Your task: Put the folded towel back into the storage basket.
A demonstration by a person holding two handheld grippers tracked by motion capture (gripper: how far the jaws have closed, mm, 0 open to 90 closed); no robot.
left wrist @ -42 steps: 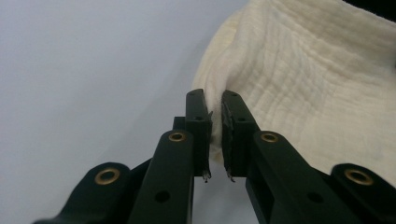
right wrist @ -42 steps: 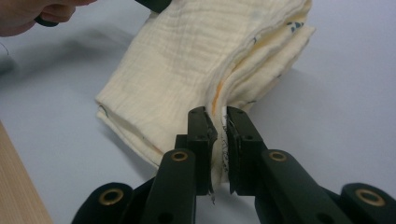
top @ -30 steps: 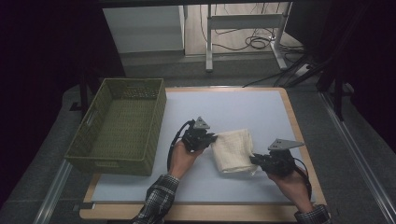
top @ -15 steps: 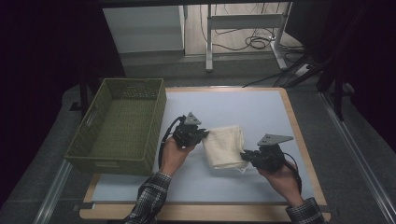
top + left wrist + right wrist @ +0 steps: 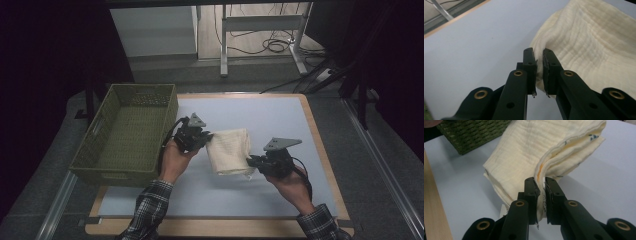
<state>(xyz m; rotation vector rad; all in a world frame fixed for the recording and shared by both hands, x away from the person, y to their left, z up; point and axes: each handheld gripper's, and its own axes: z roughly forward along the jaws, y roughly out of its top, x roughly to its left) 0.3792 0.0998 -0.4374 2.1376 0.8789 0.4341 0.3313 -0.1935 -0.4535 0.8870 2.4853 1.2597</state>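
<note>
A folded cream cloth (image 5: 230,150) hangs between both grippers above the pale blue mat (image 5: 280,115). My left gripper (image 5: 202,137) is shut on the cloth's left edge, and in the left gripper view the cloth (image 5: 589,42) is pinched between the pads of the left gripper (image 5: 538,60). My right gripper (image 5: 252,162) is shut on the cloth's lower right edge. In the right gripper view the layered edge of the cloth (image 5: 536,152) sits clamped in the right gripper (image 5: 541,185).
An olive woven basket (image 5: 127,132) stands at the left of the mat, close beside my left hand; its corner (image 5: 471,135) also appears in the right gripper view. The mat lies on a wooden board (image 5: 325,150). Table legs and cables sit on the floor beyond.
Both grippers have carried the cloth leftward toward the basket and lifted it a little. Both grips stayed closed on the cloth.
</note>
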